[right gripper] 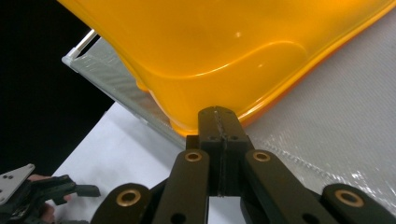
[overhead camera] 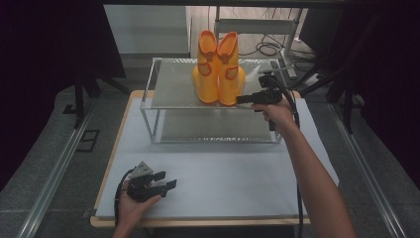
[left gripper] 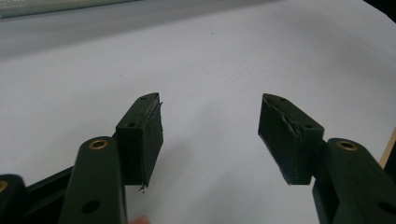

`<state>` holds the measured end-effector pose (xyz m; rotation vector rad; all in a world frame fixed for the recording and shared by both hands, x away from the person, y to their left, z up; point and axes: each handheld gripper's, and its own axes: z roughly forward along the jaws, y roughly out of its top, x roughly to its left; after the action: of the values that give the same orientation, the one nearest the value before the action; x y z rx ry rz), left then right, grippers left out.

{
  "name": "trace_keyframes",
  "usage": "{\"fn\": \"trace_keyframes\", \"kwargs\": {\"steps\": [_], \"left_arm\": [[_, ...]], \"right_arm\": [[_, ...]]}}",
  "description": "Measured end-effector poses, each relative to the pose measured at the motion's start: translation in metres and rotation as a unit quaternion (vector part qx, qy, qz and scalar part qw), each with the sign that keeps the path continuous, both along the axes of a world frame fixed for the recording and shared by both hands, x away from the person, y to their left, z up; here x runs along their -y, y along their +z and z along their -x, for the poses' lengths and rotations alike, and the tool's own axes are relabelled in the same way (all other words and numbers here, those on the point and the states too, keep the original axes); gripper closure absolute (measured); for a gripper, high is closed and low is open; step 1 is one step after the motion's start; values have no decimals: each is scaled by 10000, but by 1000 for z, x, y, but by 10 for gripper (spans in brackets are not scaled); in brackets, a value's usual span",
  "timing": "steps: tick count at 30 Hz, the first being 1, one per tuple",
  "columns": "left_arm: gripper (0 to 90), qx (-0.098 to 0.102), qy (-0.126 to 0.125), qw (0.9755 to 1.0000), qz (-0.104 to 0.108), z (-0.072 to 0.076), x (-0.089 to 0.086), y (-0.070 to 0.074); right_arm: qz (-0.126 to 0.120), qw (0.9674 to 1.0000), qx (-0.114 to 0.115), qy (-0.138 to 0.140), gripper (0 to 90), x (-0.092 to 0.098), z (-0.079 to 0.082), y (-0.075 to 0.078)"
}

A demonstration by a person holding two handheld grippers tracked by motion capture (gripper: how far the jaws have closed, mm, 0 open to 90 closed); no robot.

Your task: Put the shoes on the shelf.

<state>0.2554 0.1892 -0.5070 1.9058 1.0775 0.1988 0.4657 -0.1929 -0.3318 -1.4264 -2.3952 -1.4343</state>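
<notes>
**Op:** My right tool [overhead camera: 241, 99] is at the foot of the right boot [overhead camera: 229, 69], pads pressed flat together with nothing between them. In the right gripper view the tip [right gripper: 218, 122] sits against the boot's sole rim [right gripper: 280, 88]; touching or just shy, I can't tell.

**Spotter:** Where do the boots stand?

**Op:** Both on the rack's [overhead camera: 148, 94] top shelf, upright, side by side, touching each other. The left boot [overhead camera: 206, 69] is just beside the right one, on the side away from my tool.

**Spotter:** What worries you?

**Op:** Three things. A closed tip pushing low on a tall boot may tip it instead of sliding it, and since the two lean together, the right one would likely take the left one down. Second, the right boot stands near the shelf's front edge, so I judge a sideways shove that drifts forward could walk it off the shelf onto the tabletop [overhead camera: 223, 168]. Third, the glossy rubber could let the tip skid past the sole and jab the shelf.

**Spotter:** And your left?

**Op:** The left tool [overhead camera: 167, 180] rests on the tabletop well in front of the rack, jaws spread wide, empty. It's too far off to catch a falling boot.
</notes>
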Motion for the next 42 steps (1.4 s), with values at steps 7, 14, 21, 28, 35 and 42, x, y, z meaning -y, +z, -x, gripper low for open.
{"fn": "trace_keyframes", "kwargs": {"steps": [7,14,21,28,35,42], "left_arm": [[398,-8,-13,10000,-14,0,1,0],[397,-11,-15,10000,-13,0,1,0],[397,-13,-32,10000,-30,0,1,-1],[397,-10,-15,10000,-22,0,1,0],[397,9,15,10000,9,0,-1,0],[397,-3,5,10000,-16,0,1,0]], "right_arm": [[-37,10000,-11,10,894,0,-1,0],[-51,10000,-10,63,894,-5,-1,-1],[-80,9999,-18,78,893,-3,-1,-2],[-81,9999,22,82,890,0,1,-3],[-109,9998,133,41,855,6,6,-1],[-199,9989,410,-54,778,24,22,-1]]}}
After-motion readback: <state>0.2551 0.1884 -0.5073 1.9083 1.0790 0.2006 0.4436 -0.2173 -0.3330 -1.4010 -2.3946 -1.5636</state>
